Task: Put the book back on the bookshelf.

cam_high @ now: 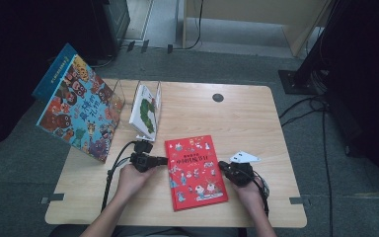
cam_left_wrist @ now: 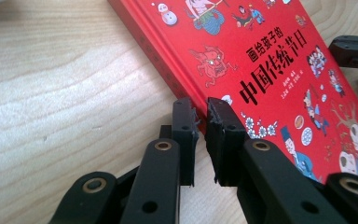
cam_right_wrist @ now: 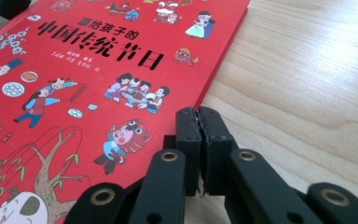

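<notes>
I'm flanking the red book lying flat on the surface — left gripper at its spine edge, right gripper at its open edge, equally near — both jaws pressed together, pinching nothing.

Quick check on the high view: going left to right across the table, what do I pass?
Big picture book propped up, white book in the clear stand, left hand-held gripper, red book, right hand-held gripper.
</notes>
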Action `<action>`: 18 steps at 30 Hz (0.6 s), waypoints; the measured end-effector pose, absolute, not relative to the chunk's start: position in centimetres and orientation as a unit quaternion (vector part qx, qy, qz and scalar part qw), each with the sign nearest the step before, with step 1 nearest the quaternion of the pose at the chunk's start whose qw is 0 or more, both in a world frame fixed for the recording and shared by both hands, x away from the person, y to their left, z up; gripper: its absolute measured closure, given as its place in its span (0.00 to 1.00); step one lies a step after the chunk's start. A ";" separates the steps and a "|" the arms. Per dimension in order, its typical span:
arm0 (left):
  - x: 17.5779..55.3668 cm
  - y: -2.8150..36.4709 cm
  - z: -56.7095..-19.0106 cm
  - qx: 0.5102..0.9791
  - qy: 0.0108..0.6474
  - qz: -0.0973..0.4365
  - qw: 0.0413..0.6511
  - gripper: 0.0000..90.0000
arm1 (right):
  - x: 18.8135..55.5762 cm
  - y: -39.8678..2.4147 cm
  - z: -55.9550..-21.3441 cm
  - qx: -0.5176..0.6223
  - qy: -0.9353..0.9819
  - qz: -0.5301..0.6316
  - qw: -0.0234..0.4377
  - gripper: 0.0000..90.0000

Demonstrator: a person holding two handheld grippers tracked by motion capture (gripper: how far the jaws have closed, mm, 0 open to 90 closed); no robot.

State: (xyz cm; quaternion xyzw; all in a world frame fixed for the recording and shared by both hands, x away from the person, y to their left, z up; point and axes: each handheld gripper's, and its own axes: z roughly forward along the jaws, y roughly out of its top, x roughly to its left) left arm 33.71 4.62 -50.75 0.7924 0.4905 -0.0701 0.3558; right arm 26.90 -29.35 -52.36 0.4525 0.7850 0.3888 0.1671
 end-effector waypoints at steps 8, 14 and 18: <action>33.4 4.4 -50.9 0.793 0.486 -0.054 0.363 0.92 | 26.8 -29.4 -52.3 0.458 0.782 0.387 0.167 0.97; 33.4 4.2 -51.0 0.791 0.489 -0.044 0.366 0.93 | 26.8 -29.5 -52.4 0.463 0.778 0.389 0.169 0.94; 33.5 4.4 -51.1 0.786 0.493 -0.054 0.371 0.93 | 26.8 -29.6 -52.4 0.464 0.778 0.388 0.169 0.92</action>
